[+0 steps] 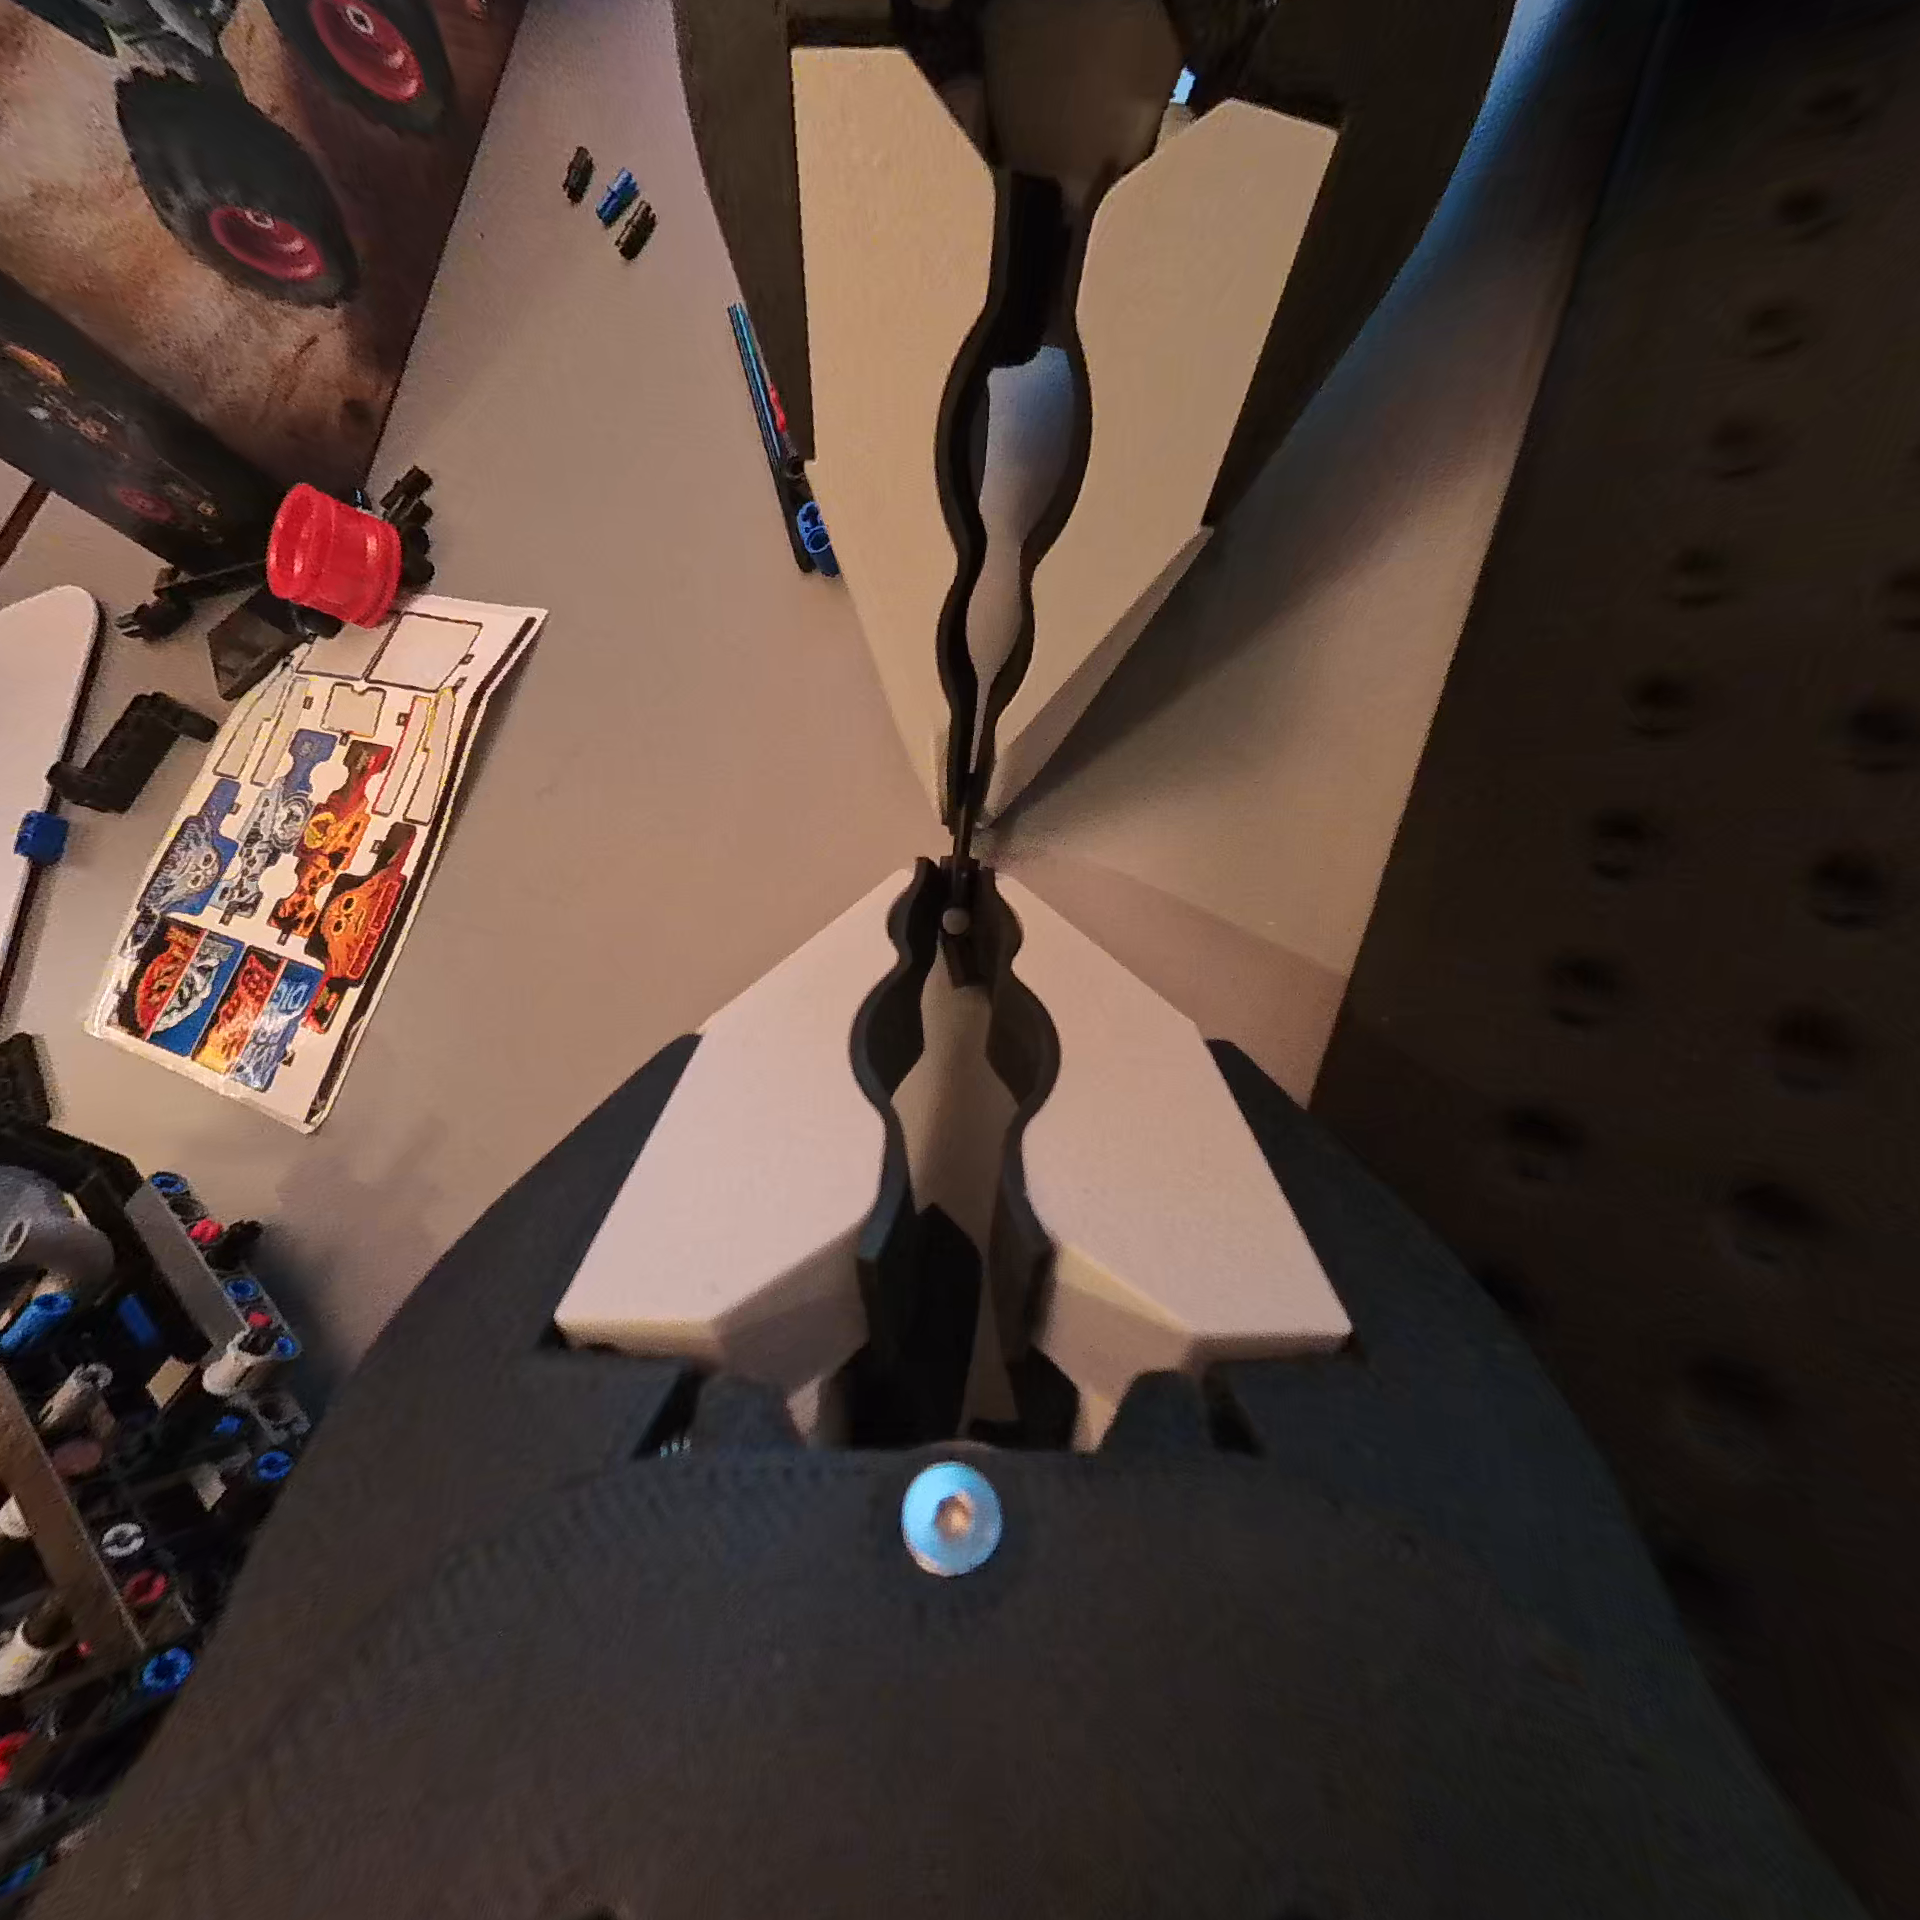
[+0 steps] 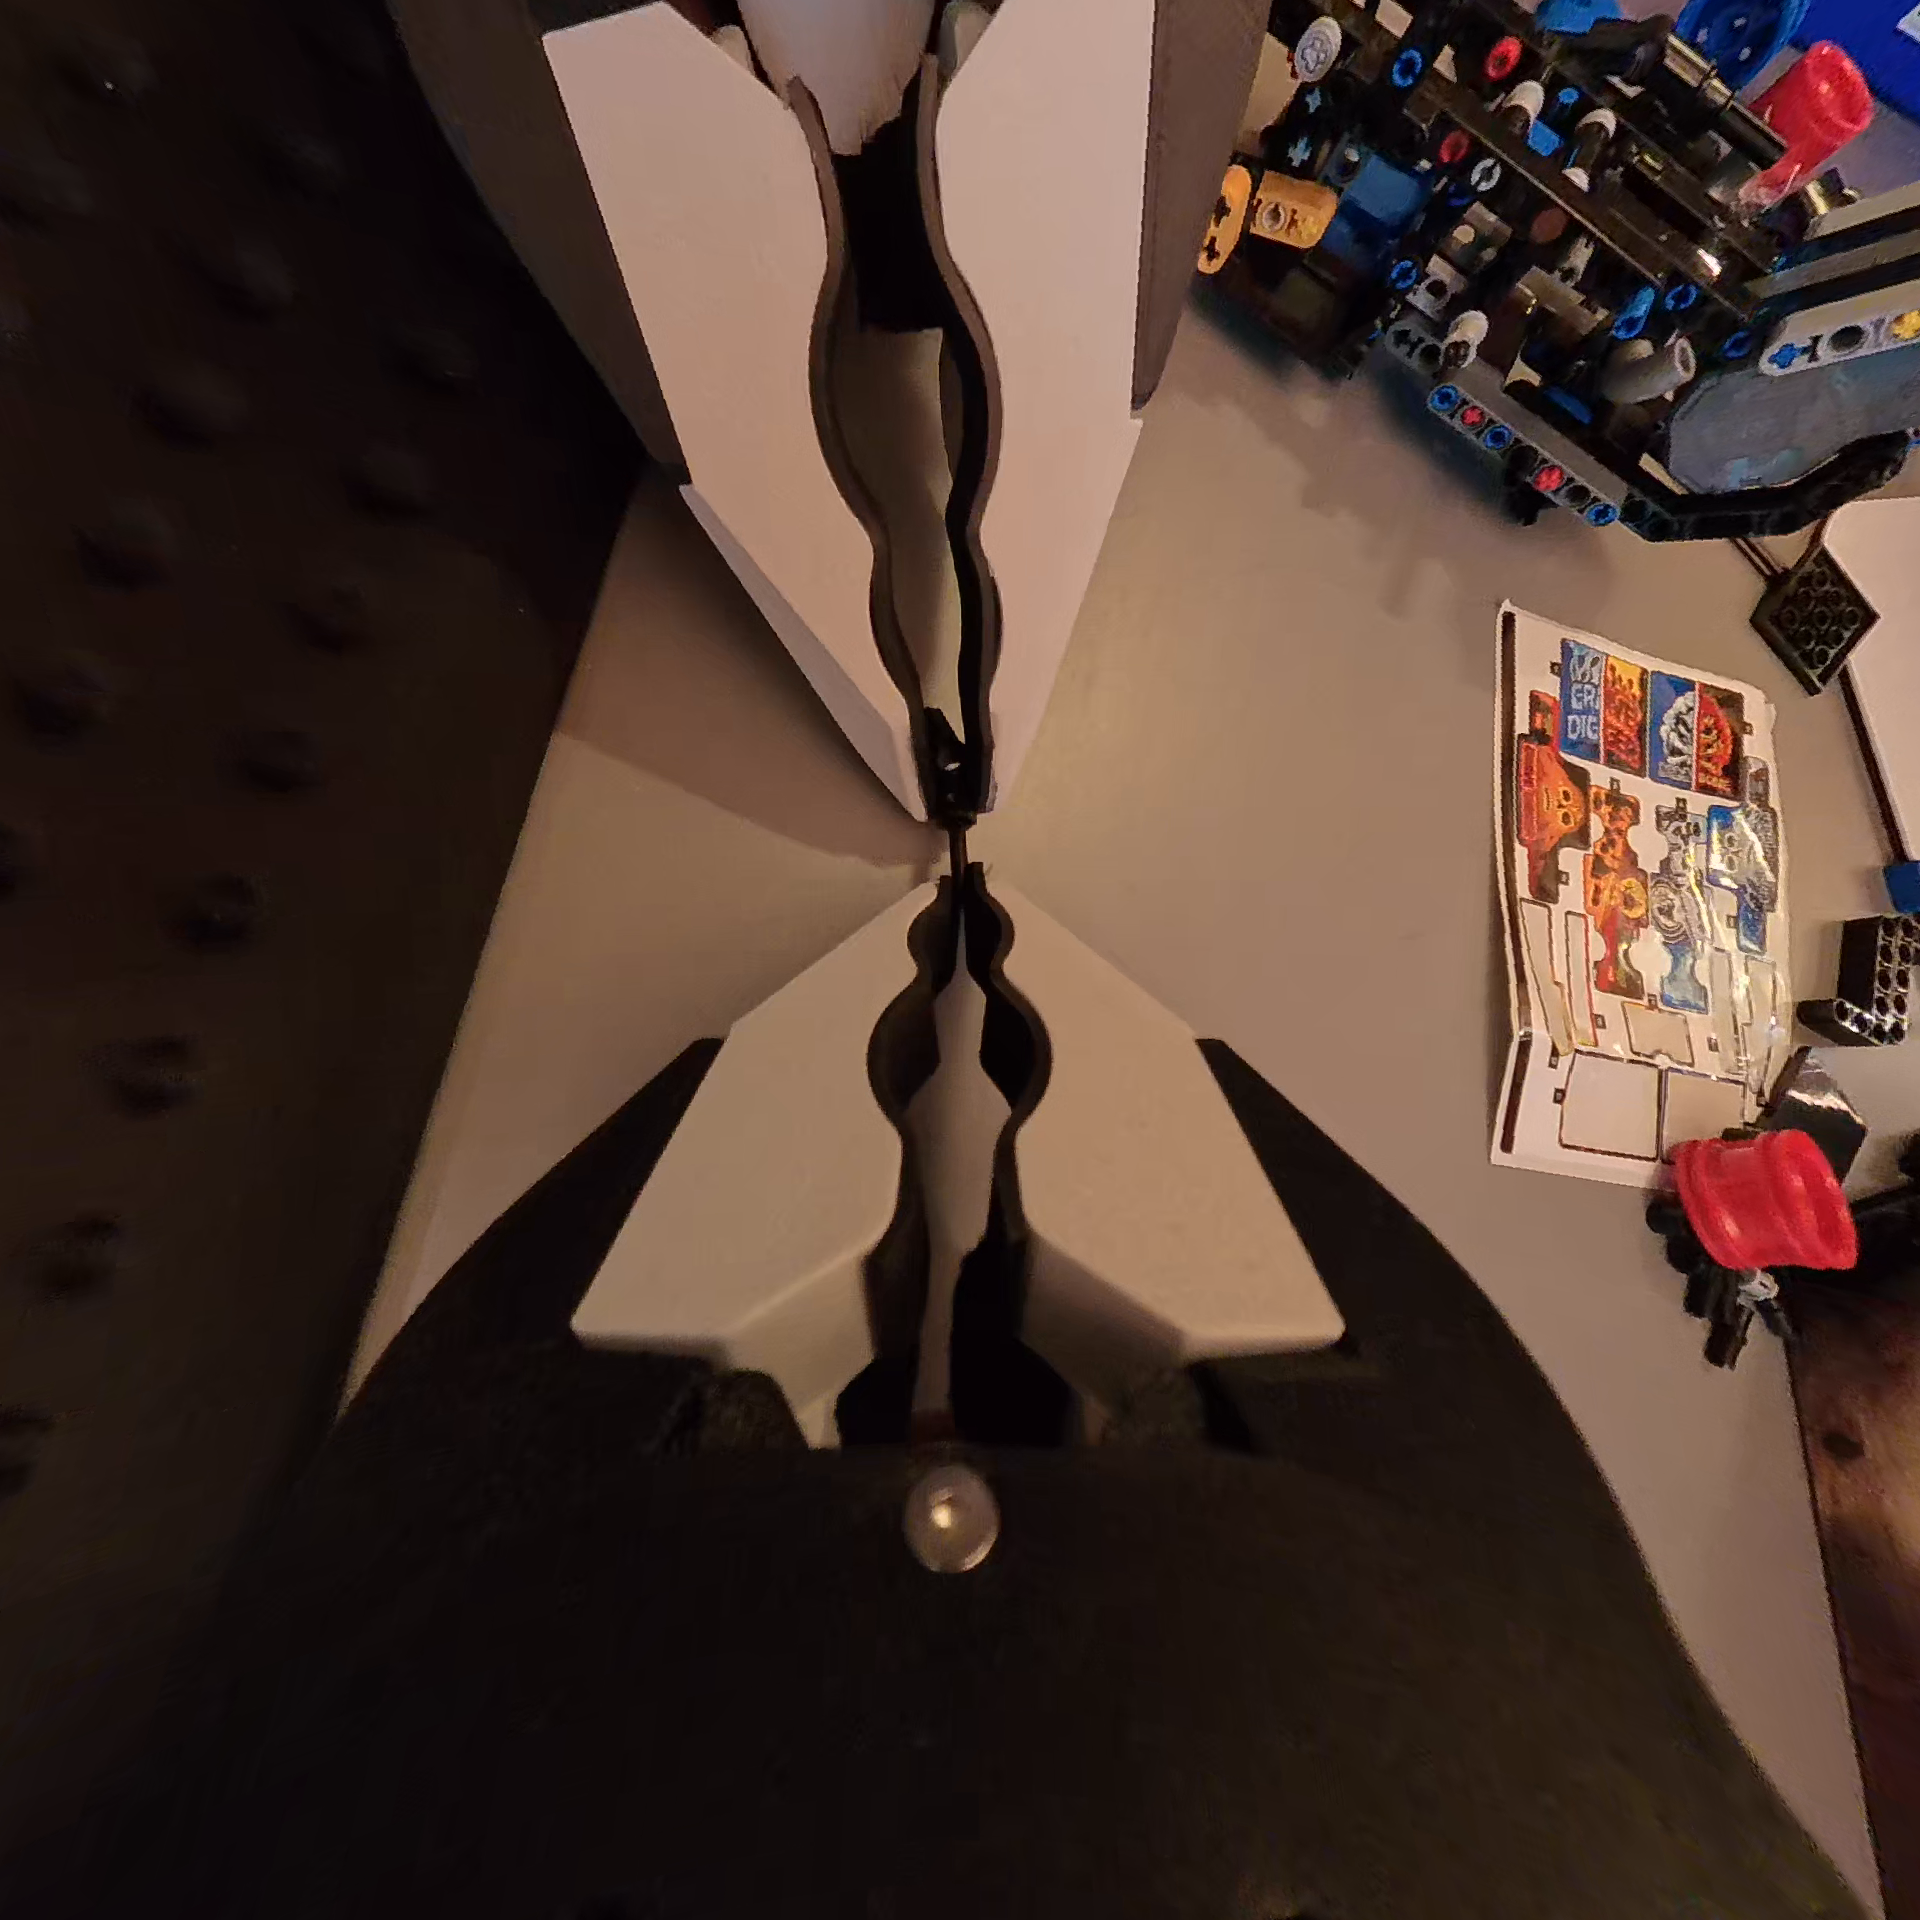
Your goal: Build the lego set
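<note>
Left gripper (image 1: 961, 883): pressed together on a small black pin-like connector piece (image 1: 958, 920).
Right gripper (image 2: 961, 883): tips meet the left's head-on, pinching a thin black rod (image 2: 958, 847).
Axis: rod and connector lie in one line, tip to tip, touching.
Coming move: likely a straight push together.
Surroundings: half-built black-and-blue lego vehicle (image 2: 1558, 260), coloured sticker sheet (image 1: 301, 831) on the grey bench (image 1: 623, 727), off to the side.

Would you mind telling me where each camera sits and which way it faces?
Left wrist view: on the left gripper, looking along its fingers at the right gripper tip to tip; sticker sheet at left.
Right wrist view: on the right gripper, facing the left gripper; sticker sheet at right.
Shared: both grippers pinching a small black piece, the grey table, red wheel hub.
</note>
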Available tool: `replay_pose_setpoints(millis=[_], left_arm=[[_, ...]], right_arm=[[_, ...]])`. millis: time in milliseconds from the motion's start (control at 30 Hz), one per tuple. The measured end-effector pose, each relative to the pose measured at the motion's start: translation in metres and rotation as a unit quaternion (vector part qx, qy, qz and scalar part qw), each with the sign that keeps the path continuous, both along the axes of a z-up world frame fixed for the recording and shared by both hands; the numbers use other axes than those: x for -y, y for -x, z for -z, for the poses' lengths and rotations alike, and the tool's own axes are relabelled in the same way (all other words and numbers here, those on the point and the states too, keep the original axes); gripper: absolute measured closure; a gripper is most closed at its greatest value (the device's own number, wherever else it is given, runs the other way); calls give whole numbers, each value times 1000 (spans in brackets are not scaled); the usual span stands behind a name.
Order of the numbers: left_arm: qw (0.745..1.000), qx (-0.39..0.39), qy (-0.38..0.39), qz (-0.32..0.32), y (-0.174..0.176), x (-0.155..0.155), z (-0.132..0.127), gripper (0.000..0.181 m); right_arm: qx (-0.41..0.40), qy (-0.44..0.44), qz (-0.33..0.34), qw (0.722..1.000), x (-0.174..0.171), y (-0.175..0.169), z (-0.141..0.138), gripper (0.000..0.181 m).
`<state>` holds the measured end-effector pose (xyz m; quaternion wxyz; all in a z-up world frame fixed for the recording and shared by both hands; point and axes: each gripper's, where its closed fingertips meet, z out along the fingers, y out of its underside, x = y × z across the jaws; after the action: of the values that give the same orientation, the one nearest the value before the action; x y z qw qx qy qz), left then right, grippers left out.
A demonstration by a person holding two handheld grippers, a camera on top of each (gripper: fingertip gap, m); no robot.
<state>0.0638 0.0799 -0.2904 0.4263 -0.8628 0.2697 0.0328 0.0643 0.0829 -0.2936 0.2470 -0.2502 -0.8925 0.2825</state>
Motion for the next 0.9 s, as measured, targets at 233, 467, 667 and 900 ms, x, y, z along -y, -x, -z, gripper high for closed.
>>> replay_pose_setpoints(millis=[233, 467, 667, 900], left_arm=[[1000, 5, -6, -5, 0, -4, -3, 176], [1000, -5, -25, -3, 2, -8, -11, 169], [998, -20, -57, -6, 10, -15, -28, 174], [994, -17, -102, -21, 15, -25, -53, 175]], right_arm=[[-11, 9, 13, 1000, -4, 1, -5, 181], [-50, 25, 22, 998, -9, 1, -27, 181], [-42, 26, 36, 998, -10, 5, -39, 181], [5, -11, 33, 999, -7, 11, -73, 181]])
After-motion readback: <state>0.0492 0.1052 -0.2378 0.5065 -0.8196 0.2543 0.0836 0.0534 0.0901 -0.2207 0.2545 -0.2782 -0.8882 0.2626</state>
